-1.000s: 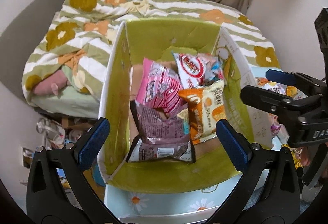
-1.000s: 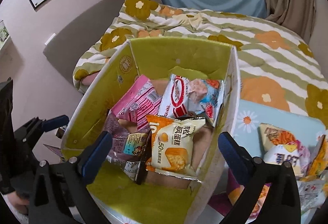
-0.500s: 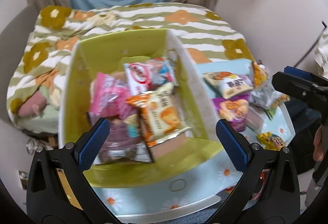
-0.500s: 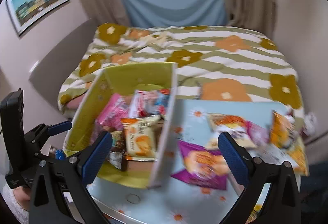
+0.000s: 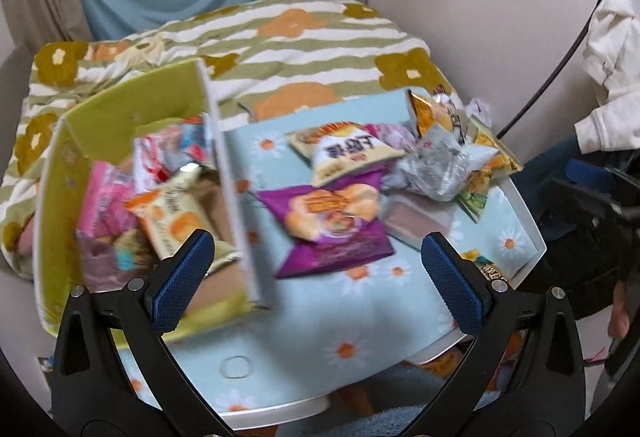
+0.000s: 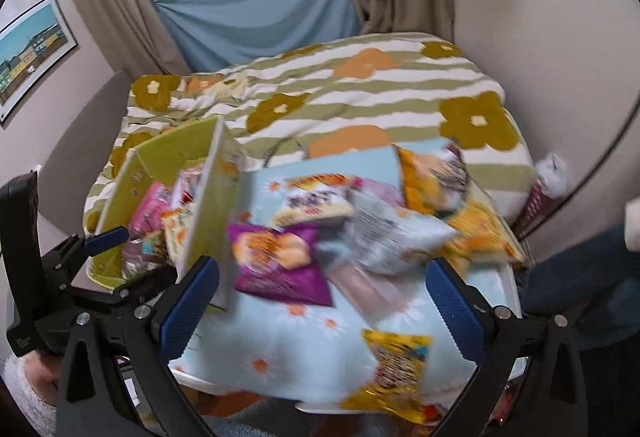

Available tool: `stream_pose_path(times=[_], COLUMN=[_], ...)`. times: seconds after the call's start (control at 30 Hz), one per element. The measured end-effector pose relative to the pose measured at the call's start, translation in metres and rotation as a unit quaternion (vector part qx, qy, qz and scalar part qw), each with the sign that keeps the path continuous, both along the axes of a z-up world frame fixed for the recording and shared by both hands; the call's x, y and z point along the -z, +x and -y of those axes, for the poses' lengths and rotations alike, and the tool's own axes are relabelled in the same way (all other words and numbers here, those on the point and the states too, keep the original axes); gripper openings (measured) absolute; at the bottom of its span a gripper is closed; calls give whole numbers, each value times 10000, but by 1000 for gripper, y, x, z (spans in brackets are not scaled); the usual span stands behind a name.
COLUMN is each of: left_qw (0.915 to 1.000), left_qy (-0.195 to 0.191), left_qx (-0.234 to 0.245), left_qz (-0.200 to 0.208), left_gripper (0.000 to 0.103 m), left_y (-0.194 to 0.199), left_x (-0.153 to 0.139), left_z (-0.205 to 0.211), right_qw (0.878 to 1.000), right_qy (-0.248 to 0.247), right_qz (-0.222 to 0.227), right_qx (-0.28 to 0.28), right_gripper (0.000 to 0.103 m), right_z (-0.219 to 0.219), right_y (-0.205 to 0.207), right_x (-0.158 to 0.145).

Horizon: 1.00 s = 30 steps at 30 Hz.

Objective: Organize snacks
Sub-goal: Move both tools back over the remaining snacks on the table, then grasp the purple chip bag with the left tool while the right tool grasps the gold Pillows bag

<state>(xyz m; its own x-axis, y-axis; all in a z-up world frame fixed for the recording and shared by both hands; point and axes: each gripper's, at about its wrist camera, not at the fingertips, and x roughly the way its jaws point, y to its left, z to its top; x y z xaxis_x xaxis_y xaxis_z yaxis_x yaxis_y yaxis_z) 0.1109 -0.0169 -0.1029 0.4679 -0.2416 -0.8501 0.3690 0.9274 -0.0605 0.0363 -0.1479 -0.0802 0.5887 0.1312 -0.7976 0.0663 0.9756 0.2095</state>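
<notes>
I had both tools hanging above the counter (image 5: pixel 352 321), a small surface under a pale blue daisy-print cloth at the foot of a bed (image 5: pixel 280 37) with a striped, flowered quilt. The left tool (image 5: pixel 316 269) was spread wide with nothing between its blue pads; the right tool (image 6: pixel 322 295) was equally wide and empty.

The snacks lay in two lots. On the left side of the counter stood a box (image 5: pixel 100 109) with a lime-green inside and white outer walls, holding a pink packet (image 5: pixel 102 205), an orange-and-cream packet (image 5: pixel 172 217) and a red-and-white one behind them. To its right, loose on the cloth, were a purple bag (image 5: pixel 332 225) showing golden puffs, a cream bag (image 5: pixel 344 153) with dark lettering, a crumpled silver wrapper (image 5: pixel 440 165) and a yellow bag (image 6: pixel 394 369) near the front edge.

Motion blur smeared the printing, so I could not read any brand; the cream bag's lettering looked possibly Korean.
</notes>
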Motion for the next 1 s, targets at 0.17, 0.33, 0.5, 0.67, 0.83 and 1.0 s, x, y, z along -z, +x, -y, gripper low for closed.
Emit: stream_pose_path(times=[0.17,0.33,0.5,0.67,0.83,1.0], left_qw=[9996,9984,9946,9884,9848,9844], left_qy=[207,457,732,1098,1129,1104], left_qx=[-186,-346,-740,-1040,-1305,-1366], left_qz=[-94,-17,-34,114,172,-50], left_gripper=[103,103,103,103,103,103], left_y=[0,5,21,34,43,48], left_x=[25,50,79,103,118,135], left_z=[36,62,76,83,79,73], right_qw=[9995,9972,9936,9900,9867,9850], right_qy=[139,445,658,797,948,1003], right_qz=[-272,-594,-918,-1155,-1311,-1387], right_qx=[118,130,30,-144,-173,-193], right_gripper=[103,103,103,103,103,103], right_z=[38,60,69,71,71,71], right_y=[-19,-27,-26,-24,-23,-22], right_x=[26,59,93,123,144,156])
